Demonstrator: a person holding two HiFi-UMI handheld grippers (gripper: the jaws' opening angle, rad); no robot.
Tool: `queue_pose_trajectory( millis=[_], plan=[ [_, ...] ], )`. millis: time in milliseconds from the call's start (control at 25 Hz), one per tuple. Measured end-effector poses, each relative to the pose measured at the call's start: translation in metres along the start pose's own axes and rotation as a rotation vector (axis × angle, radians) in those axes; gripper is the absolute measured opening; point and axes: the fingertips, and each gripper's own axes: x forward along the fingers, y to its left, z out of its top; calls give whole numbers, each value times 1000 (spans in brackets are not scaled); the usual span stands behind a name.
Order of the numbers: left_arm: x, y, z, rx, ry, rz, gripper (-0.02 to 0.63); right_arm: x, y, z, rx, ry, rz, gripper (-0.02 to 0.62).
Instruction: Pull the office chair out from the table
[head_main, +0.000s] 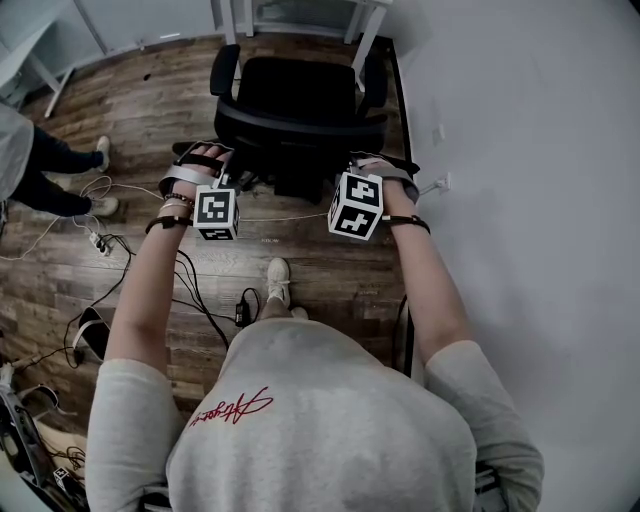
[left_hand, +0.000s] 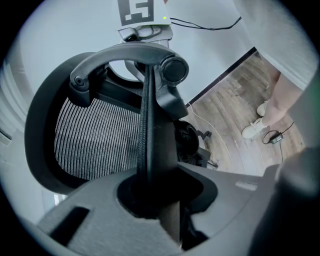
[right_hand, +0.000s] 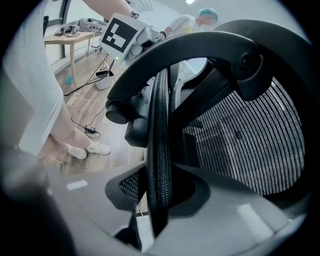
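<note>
Black office chair (head_main: 298, 110) backrest (left_hand: 95, 140) is clamped in left gripper (left_hand: 155, 197) and right gripper (right_hand: 160, 197) fingers (right_hand: 250, 215) (cables (head_main: 205, 305) underfoot).

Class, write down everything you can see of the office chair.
The office chair is black, with a seat, two armrests and a mesh back in a hard curved frame. It stands upright on the wooden floor, beside the white wall, seat facing away from the person. The left gripper and right gripper clamp the back's rim, one on each side.
</note>
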Motion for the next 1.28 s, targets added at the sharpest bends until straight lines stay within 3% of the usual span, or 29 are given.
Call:
queue_pose_trajectory(
  millis=[1280],
  plan=[
    [-33,-28,18,-9,-4,-12,69,-27,40,0,3,6,5,100]
  ],
)
